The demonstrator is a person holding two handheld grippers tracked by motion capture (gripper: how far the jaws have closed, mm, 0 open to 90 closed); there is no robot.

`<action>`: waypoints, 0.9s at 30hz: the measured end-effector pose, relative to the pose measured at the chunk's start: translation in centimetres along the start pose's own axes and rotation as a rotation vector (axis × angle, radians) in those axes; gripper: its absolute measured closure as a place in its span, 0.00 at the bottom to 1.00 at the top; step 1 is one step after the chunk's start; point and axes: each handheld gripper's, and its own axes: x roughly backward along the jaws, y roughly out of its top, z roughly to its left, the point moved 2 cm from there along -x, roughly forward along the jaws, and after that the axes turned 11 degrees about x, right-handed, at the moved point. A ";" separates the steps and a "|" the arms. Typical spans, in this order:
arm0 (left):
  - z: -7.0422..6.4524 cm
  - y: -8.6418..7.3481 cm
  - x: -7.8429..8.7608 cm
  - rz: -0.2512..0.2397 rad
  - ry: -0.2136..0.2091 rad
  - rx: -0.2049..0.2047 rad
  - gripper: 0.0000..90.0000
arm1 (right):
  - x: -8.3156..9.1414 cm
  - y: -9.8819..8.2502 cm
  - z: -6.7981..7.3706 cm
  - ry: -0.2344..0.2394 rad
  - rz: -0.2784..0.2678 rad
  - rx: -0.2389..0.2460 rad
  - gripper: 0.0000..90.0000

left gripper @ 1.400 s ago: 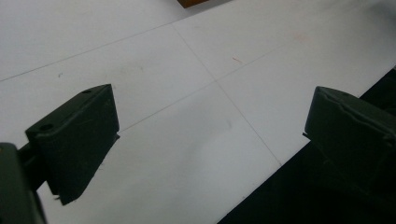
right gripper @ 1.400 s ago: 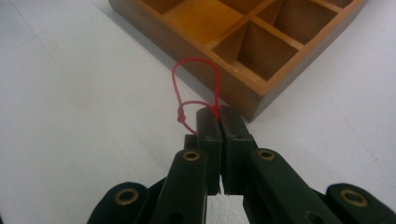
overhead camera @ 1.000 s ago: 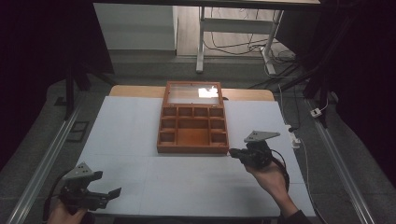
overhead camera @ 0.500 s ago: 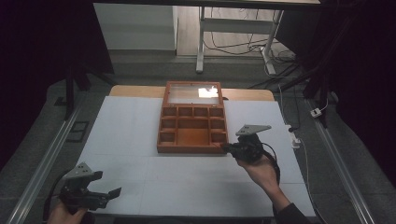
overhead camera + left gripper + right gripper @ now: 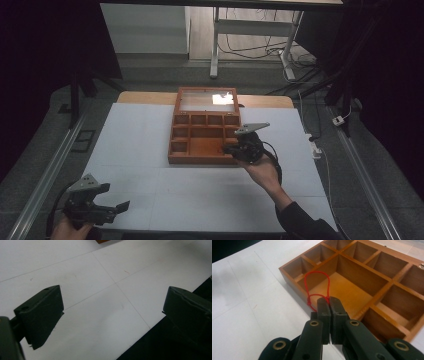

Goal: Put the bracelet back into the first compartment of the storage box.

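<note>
Right gripper [image 5: 329, 301] pinches the red string loop [image 5: 317, 285] over the wooden box [image 5: 362, 287] (release likely next); left gripper [image 5: 112, 315] gapes, empty.

A wooden box [image 5: 202, 137] lies open on the white table [image 5: 135, 150], split into several compartments around one large one, its glass lid [image 5: 206, 97] tipped back. A red string loop [image 5: 317, 286] stands above the box's near wall, pinched in the right hand-held gripper [image 5: 329, 302].
</note>
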 end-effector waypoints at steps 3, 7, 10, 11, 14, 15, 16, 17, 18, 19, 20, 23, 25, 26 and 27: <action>0.0 0.0 0.0 -0.001 -0.001 0.000 0.04 | -1.2 0.9 0.0 0.014 0.006 0.017 0.97; 0.0 0.0 0.0 -0.001 -0.002 0.001 0.04 | -1.9 1.4 0.0 0.014 0.014 0.026 0.97; 0.0 0.0 0.0 -0.002 -0.003 0.001 0.04 | -2.9 2.1 -0.3 0.013 0.013 0.021 0.97; 0.0 0.0 0.0 -0.002 -0.003 0.001 0.04 | -2.9 2.1 -0.3 0.013 0.013 0.021 0.97; 0.0 0.0 0.0 -0.002 -0.002 0.000 0.04 | -3.9 2.8 -0.5 0.015 0.014 0.017 0.97; 0.0 0.0 0.0 -0.002 -0.002 0.000 0.04 | -4.1 3.0 -0.5 0.013 0.017 0.018 0.97; 0.0 0.0 0.0 -0.002 -0.002 0.001 0.04 | -4.4 3.2 -0.6 0.011 0.020 0.025 0.97; 0.0 0.0 0.0 -0.002 -0.003 0.001 0.04 | -4.6 3.3 -0.7 0.010 0.022 0.033 0.97; 0.0 0.0 0.0 -0.001 -0.004 0.001 0.04 | -4.6 3.3 -0.7 0.010 0.022 0.033 0.97; 0.0 0.0 0.0 -0.002 -0.004 0.001 0.04 | -4.8 3.6 -0.7 0.011 0.022 0.032 0.97; 0.0 0.0 0.0 -0.001 -0.005 0.001 0.04 | -5.0 3.8 -0.8 0.011 0.024 0.038 0.97; 0.0 0.0 0.0 -0.002 -0.004 0.001 0.04 | -5.9 4.6 -1.0 0.004 0.023 0.043 0.97; 0.0 0.0 0.0 -0.002 -0.005 0.002 0.04 | -6.1 4.8 -1.1 0.003 0.022 0.043 0.97; 0.0 0.0 0.0 -0.002 -0.006 0.002 0.04 | -6.5 5.2 -1.3 -0.001 0.021 0.054 0.97; 0.0 0.0 0.0 -0.003 -0.005 0.002 0.04 | -6.6 5.3 -1.3 -0.006 0.023 0.050 0.97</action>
